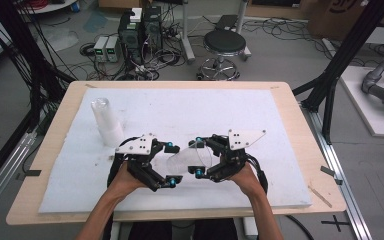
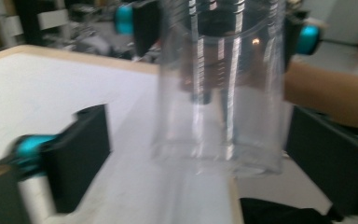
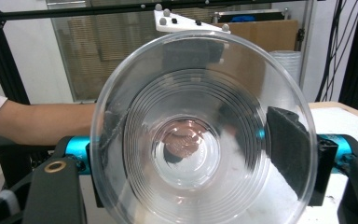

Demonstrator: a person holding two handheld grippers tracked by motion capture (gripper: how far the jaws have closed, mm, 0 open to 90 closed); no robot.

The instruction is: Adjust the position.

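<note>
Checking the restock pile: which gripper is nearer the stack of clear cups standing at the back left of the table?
Left. The left gripper sits just in front of the cup stack; the right gripper is farther right.

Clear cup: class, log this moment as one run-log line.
clear cup | right tongs gripping rim end | left tongs open around base | cup stack upright behind

Count on the bench (image 1: 290, 107): one white foam board (image 1: 180, 110); one stack of clear plastic cups (image 1: 106, 122); one single clear plastic cup (image 1: 187, 159); two hand-held grippers, left hand-held gripper (image 1: 172, 164) and right hand-held gripper (image 1: 198, 157).
</note>
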